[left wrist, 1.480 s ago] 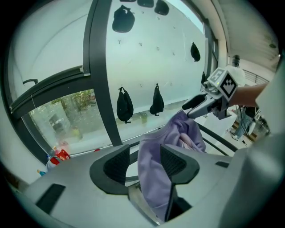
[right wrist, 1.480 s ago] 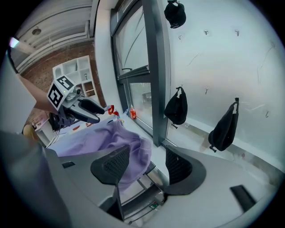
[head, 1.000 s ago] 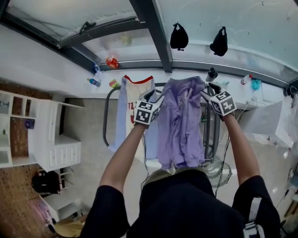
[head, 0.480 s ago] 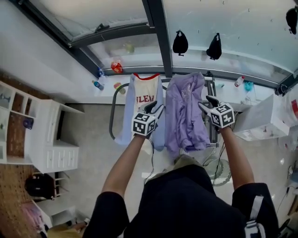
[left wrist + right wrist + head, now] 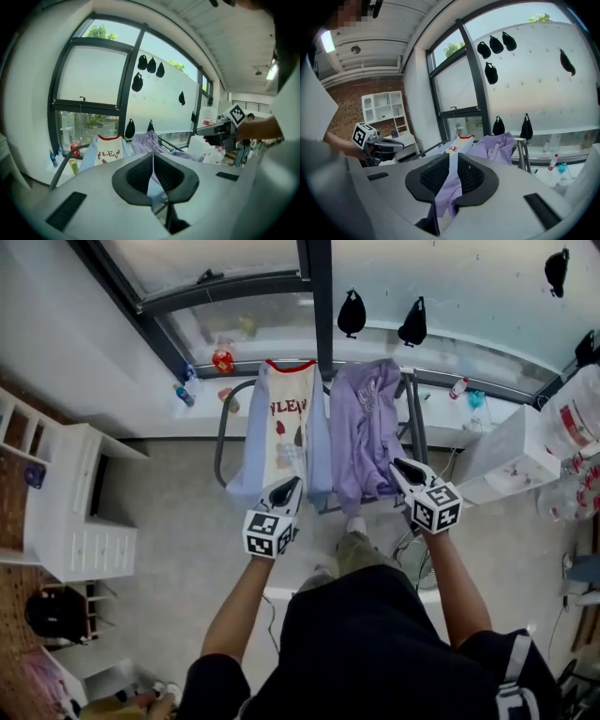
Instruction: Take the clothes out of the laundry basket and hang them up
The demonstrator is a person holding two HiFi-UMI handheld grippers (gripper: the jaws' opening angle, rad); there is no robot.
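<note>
Lilac shirt (image 5: 366, 427) hangs rumpled, perhaps doubled, on the rack (image 5: 221, 432); left gripper (image 5: 288, 487) pressed together, right gripper (image 5: 402, 468) just closing, ajar, empty.

Rack (image 5: 217, 442) stands on grey floor (image 5: 169, 512), close to the sill (image 5: 202, 413). Two garments are draped over its top, side by side and touching: white-and-blue jersey (image 5: 286, 423) with red lettering at left, purple shirt (image 5: 366, 427) at right. Both hang down the near side. A blue bottle (image 5: 185, 396) stands on the sill at left.
</note>
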